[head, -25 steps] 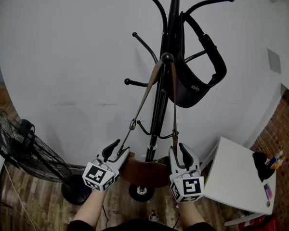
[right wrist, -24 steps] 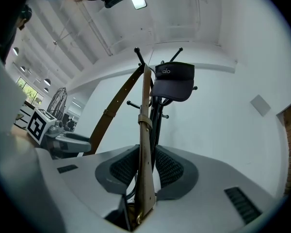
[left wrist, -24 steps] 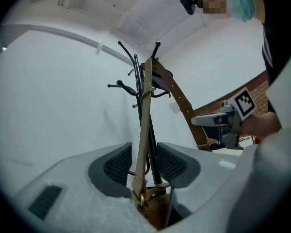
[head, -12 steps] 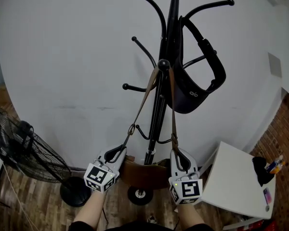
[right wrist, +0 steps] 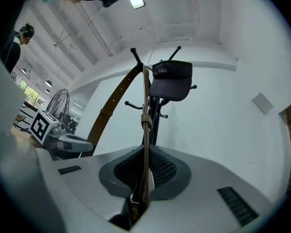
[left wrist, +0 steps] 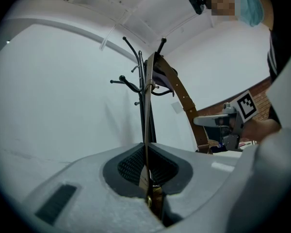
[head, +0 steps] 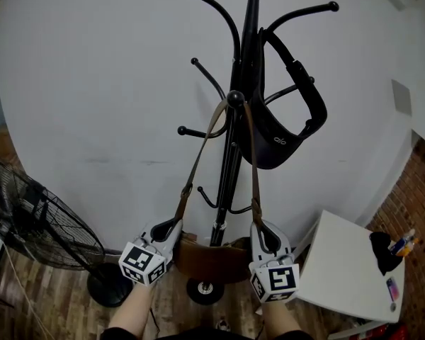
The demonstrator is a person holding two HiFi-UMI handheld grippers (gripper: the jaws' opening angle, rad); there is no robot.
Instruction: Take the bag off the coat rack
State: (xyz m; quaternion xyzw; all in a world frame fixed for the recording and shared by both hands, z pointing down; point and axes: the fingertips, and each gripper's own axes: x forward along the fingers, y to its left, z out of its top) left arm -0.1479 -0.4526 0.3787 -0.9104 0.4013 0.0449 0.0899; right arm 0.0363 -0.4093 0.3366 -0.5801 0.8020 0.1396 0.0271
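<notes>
A brown bag hangs low by its brown strap, which loops over a knobbed hook of the black coat rack. My left gripper is shut on the strap's left leg just above the bag. The right gripper is shut on the right leg. Both pairs of jaws have just been closing, with the strap between them. In the left gripper view the strap runs edge-on up from the pads. In the right gripper view it rises to the hook likewise.
A black visor cap hangs on a higher rack arm, right of the strap. A standing fan is at the left on the wooden floor. A white table with small items stands at the right, near a brick wall.
A second ago both grippers stood open around the strap's legs; now both are closed on them. The hands have kept their place.
</notes>
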